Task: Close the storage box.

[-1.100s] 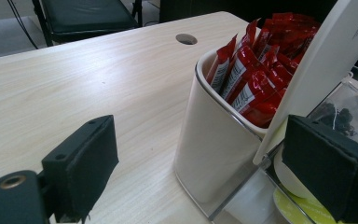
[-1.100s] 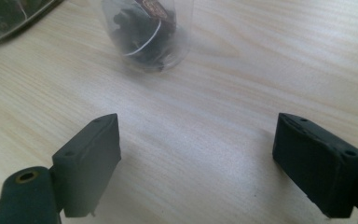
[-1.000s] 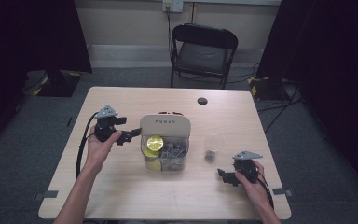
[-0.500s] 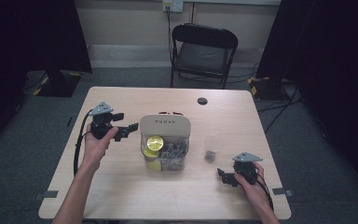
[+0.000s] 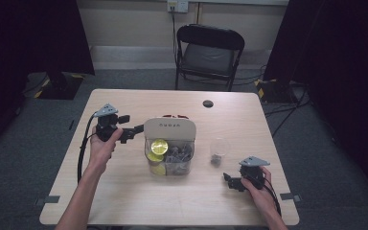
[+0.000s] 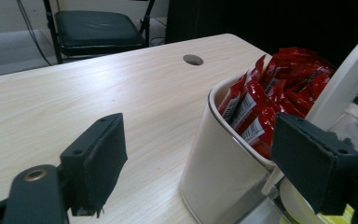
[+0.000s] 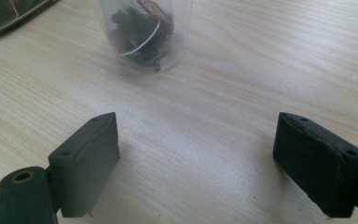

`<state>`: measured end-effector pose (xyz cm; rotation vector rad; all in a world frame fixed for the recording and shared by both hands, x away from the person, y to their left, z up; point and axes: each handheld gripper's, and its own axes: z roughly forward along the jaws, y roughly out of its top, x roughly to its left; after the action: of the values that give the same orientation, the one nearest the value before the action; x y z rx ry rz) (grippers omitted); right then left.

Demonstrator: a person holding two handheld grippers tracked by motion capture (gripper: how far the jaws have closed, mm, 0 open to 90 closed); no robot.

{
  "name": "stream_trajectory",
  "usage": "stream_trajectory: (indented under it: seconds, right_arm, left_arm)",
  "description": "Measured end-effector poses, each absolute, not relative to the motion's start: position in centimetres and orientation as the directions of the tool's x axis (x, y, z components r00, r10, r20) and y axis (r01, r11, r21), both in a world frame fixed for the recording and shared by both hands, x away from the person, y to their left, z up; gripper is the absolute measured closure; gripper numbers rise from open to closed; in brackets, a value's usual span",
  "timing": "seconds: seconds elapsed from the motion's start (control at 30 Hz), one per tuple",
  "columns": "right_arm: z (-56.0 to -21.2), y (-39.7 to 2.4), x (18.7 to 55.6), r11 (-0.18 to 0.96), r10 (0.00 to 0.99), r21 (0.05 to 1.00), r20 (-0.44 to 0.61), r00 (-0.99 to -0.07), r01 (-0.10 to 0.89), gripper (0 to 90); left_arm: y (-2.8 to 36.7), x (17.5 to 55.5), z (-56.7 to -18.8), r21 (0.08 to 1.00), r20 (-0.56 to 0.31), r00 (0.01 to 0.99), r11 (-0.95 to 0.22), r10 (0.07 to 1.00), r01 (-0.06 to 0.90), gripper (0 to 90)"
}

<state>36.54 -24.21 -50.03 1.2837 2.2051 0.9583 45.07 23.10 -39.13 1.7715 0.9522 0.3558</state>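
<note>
Left gripper [image 5: 136, 129] hovering just left of white organizer [image 5: 170, 128], jaws spread, nothing between pads, having just been narrowing. Red sachets [image 6: 279, 98] standing upright in organizer's near-left compartment, packed tight. Judgement: pinching single sachet by top edge works best, approaching from above, avoiding rim. Right gripper [image 5: 230, 180] resting right of organizer, jaws spread, empty. Clear cup [image 7: 142, 32] with dark tea bag sitting between.

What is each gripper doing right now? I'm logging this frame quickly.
Left gripper: open, fingers have just been closing, astride the white container wall, not pressing on it.
Right gripper: open, holding nothing, over bare table near the clear cup.
</note>
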Motion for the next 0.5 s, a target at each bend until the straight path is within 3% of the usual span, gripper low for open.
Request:
stream_trajectory:
  seconds: [0.5]
  right_arm:
    - [-50.04, -24.2, 36.54, 0.338, 0.872, 0.735, -0.01, -0.489, 0.588, 13.8]
  left_arm:
    - [23.14, 44.86, -39.04, 0.89, -0.2, 0.657, -0.146, 0.727, 0.432, 24.5]
